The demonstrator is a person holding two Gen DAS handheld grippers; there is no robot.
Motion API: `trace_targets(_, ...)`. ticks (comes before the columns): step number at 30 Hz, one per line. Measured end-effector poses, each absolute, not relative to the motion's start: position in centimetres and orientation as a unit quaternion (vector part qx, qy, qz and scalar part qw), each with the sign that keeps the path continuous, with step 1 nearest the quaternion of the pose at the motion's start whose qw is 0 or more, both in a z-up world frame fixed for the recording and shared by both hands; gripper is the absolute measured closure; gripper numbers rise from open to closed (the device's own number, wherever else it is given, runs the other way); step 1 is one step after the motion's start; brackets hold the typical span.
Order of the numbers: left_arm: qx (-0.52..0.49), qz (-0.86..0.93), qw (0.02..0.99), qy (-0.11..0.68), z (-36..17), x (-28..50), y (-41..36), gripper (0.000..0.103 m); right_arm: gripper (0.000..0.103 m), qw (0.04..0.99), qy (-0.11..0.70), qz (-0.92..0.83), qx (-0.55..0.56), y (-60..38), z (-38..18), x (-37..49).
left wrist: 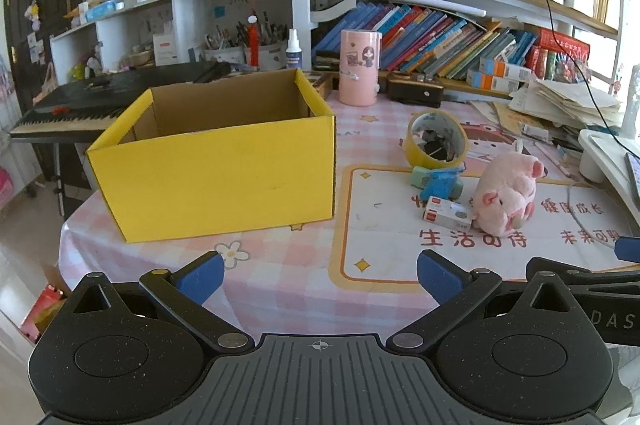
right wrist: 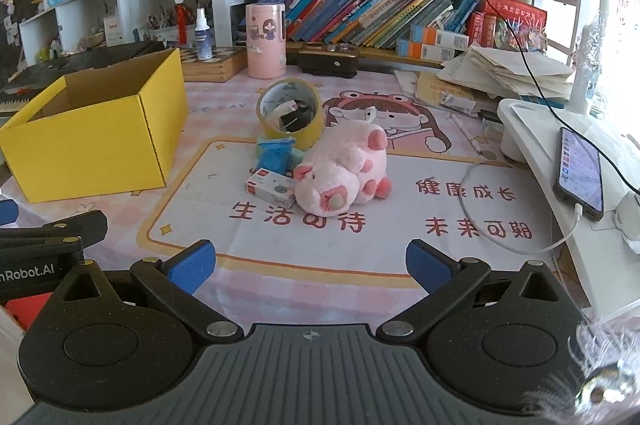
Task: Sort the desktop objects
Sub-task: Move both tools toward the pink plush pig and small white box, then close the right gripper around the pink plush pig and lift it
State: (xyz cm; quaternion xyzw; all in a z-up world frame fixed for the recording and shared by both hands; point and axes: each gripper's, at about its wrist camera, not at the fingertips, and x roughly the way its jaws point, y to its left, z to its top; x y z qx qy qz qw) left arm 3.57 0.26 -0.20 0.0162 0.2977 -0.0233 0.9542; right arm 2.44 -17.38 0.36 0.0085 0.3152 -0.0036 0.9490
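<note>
An open yellow cardboard box (left wrist: 216, 177) (right wrist: 96, 137) stands on the left of the desk; what shows of its inside is bare. To its right lies a cluster: a pink plush pig (left wrist: 506, 193) (right wrist: 340, 173), a small white and red box (left wrist: 446, 213) (right wrist: 270, 189), a blue packet (left wrist: 438, 183) (right wrist: 274, 155) and a yellow tape roll (left wrist: 436, 139) (right wrist: 290, 115) with black clips inside. My left gripper (left wrist: 320, 275) is open, low at the desk's near edge before the box. My right gripper (right wrist: 310, 261) is open over the mat, short of the pig.
A pink cylinder (left wrist: 359, 67) (right wrist: 265, 41) stands at the back before shelves of books. A white stand (right wrist: 560, 161) holds a charging phone (right wrist: 580, 173) at right, its cable looping over the mat. Papers (right wrist: 508, 69) pile at back right. A keyboard (left wrist: 80, 105) sits beyond the box.
</note>
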Motion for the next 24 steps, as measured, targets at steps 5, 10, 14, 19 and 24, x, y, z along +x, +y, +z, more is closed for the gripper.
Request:
trace_targets(5,0.015,-0.020,0.954,0.300,-0.2,4.0,-0.3,0.000,0.001,0.948,0.319,0.000,0.007,-17.9,0.4,3.1)
trace_targets(10,0.013,-0.019,0.952,0.305,-0.3,4.6,-0.9,0.000,0.000,0.946,0.325,0.004,0.009,-18.6,0.4,4.1)
trace_targets(14,0.012,-0.016,0.951,0.307,-0.4,4.9,-1.4,0.000,0.000,0.943,0.333,0.009,0.014,-19.1,0.2,4.8)
trace_targets(19,0.009,-0.010,0.950,0.311,-0.5,5.4,-2.0,0.000,0.000,0.941,0.339,0.014,0.008,-19.6,0.1,5.7)
trace_targets(24,0.001,0.002,0.949,0.315,-0.6,6.1,-2.4,0.000,0.001,0.939,0.343,0.023,0.003,-20.3,0.1,6.8)
